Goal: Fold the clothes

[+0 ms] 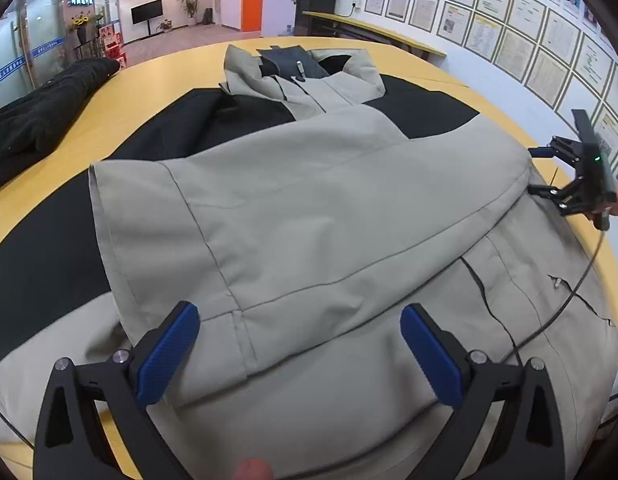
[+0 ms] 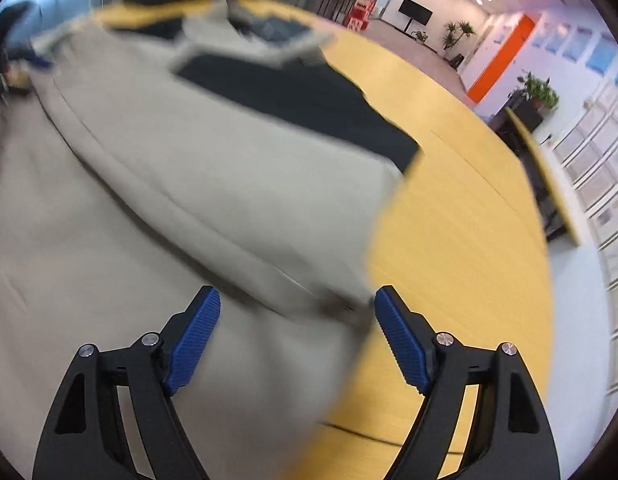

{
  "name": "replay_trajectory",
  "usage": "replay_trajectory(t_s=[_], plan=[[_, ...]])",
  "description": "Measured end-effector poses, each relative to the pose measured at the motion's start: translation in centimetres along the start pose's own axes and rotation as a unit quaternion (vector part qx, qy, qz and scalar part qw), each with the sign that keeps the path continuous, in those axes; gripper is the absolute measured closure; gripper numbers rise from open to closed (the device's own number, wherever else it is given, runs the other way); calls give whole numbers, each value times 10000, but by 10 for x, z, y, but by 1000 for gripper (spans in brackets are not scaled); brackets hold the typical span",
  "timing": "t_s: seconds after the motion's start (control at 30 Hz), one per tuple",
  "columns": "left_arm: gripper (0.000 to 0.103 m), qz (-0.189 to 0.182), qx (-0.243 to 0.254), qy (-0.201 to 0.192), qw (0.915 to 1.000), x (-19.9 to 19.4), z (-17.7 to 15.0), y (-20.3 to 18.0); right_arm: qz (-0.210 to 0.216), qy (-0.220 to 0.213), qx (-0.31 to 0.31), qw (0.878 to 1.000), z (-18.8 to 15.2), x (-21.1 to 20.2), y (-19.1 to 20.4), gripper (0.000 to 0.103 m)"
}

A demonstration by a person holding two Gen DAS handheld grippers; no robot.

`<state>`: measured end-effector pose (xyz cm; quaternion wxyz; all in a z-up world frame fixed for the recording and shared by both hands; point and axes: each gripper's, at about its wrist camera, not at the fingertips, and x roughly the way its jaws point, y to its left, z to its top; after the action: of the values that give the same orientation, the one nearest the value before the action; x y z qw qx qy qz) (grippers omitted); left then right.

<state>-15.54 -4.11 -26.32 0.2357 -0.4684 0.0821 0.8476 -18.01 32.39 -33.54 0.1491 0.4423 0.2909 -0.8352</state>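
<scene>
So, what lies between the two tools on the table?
The beige jacket sleeve, folded across the jacket, spans from the left tool to the right tool; the left wrist view shows this.

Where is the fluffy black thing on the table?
In the left wrist view, the black garment lies at the far left of the yellow table, apart from the grey-and-black jacket.

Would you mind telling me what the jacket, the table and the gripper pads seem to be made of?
Jacket: likely a smooth woven synthetic shell, beige and black, matte, with crisp stitched seams and soft creases.
Table: probably wood or laminate, yellow, with a faint sheen and a visible seam line.
Left gripper pads: apparently blue ribbed rubber or plastic, open, on black, seemingly plastic fingers.
</scene>
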Motion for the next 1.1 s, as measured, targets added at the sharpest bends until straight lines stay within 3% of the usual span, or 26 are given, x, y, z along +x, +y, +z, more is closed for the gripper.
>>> replay_trajectory(t_s=[0.07, 0.1, 0.13, 0.2, 0.33, 0.4, 0.47, 0.5, 0.57, 0.63, 0.7, 0.77, 0.87, 0.93, 1.0, 1.03, 1.1], plan=[[0, 47, -39, 48, 10000, 2, -1, -1, -95, -214, 37, 9997, 2, 9, -5, 34], [0, 64, -58, 74, 9999, 1, -2, -2, -109, -262, 62, 9996, 5, 14, -4, 48], [0, 83, -74, 100, 9999, 2, -2, -3, -83, -318, 91, 9994, 9, 17, -2, 69], [0, 132, -85, 146, 9998, 3, -3, -4, -38, -396, 307, 9987, 11, 18, -3, 80], [0, 243, 92, 171, 9995, 9, -6, -13, -66, -605, 988, 9932, 0, 8, -14, 86], [0, 319, 175, 140, 9992, 11, -7, -16, -150, -399, 1274, 9909, -11, 11, -20, 86], [0, 322, 184, 106, 9993, 10, -9, -16, -275, -288, 1415, 9891, -16, 6, -22, 82], [0, 292, 173, 95, 9994, 9, -10, -15, -352, -262, 1460, 9883, -17, 3, -22, 72], [0, 168, 132, 96, 9997, 1, -9, -12, -510, -252, 1570, 9860, -19, -6, -25, 63], [0, 56, 54, -2, 10000, -8, -11, -10, -535, -452, 1649, 9838, -10, -26, -23, 47], [0, -39, -44, -109, 9999, -14, -14, -8, -279, -751, 1484, 9857, 7, -48, -13, 40], [0, -22, 16, 119, 9999, -3, -23, -10, 112, -954, 1222, 9878, 32, -56, 8, 36], [0, 239, 237, 81, 9994, -3, -29, -19, 550, -844, 842, 9913, 68, -33, 49, 37], [0, 296, -198, -144, 9993, -22, -31, -3, 786, -731, 932, 9898, 77, -24, 62, 44], [0, 461, -744, -464, 9951, -49, -35, 21, 987, -935, 1194, 9835, 92, -29, 76, 41], [0, 546, -1066, -622, 9909, -63, -39, 35, 1043, -1053, 1276, 9807, 100, -35, 83, 32], [0, 734, -2074, -919, 9712, -96, -60, 84, 1114, -1200, 1188, 9793, 121, -45, 102, 26]])
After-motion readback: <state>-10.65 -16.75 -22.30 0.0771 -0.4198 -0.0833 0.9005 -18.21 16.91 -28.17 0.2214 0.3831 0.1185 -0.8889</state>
